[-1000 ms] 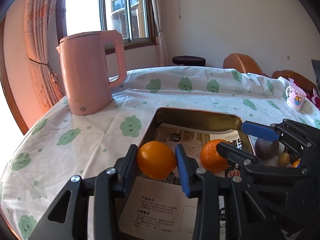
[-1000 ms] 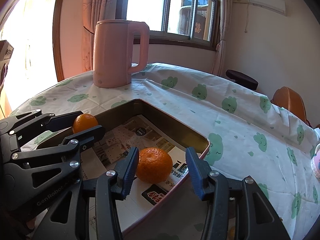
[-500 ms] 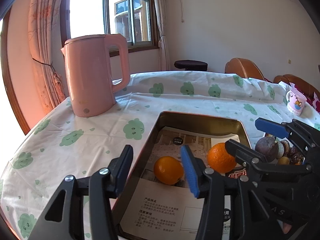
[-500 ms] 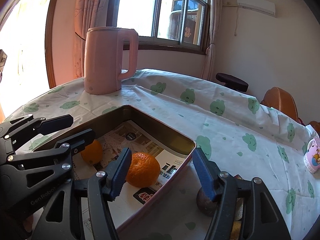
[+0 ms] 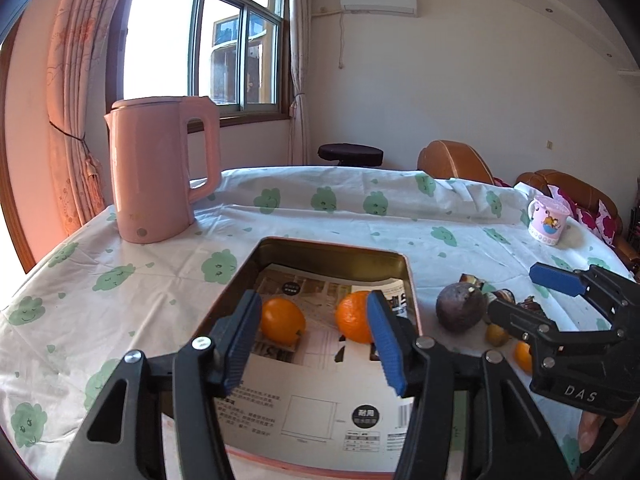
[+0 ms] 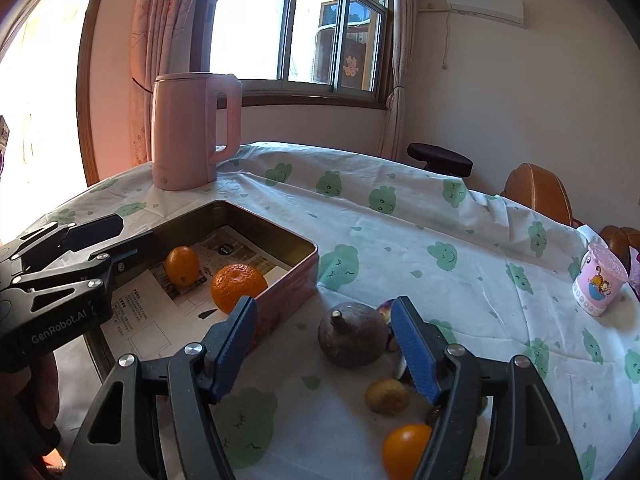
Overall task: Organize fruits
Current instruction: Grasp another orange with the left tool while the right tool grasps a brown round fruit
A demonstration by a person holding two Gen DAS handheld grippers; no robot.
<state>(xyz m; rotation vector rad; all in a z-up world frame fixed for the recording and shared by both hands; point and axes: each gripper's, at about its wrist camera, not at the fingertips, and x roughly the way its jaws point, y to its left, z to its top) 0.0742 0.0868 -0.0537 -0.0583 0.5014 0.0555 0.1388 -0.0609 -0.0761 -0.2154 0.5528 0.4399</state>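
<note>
A metal tin tray (image 5: 332,250) (image 6: 280,238) lined with paper holds two oranges: a smooth one (image 5: 282,321) (image 6: 182,266) and a mandarin (image 5: 354,317) (image 6: 239,288). My left gripper (image 5: 314,340) is open and empty, raised above the tray's near end. My right gripper (image 6: 326,346) is open and empty over the cloth right of the tray, with a dark purple fruit (image 6: 354,334) (image 5: 460,307) between and beyond its fingers. A small brownish fruit (image 6: 386,396) and a small orange fruit (image 6: 406,450) lie by its right finger.
A pink kettle (image 5: 160,168) (image 6: 192,132) stands at the table's far left. A pink cartoon cup (image 5: 548,219) (image 6: 600,280) stands at the far right. Dark wrapped pieces (image 5: 504,294) lie beside the purple fruit. Brown chairs (image 5: 452,160) stand behind the table.
My left gripper let go of the smooth orange in the tray, opened and pulled back up. My right gripper left the mandarin in the tray and moved right toward the purple fruit.
</note>
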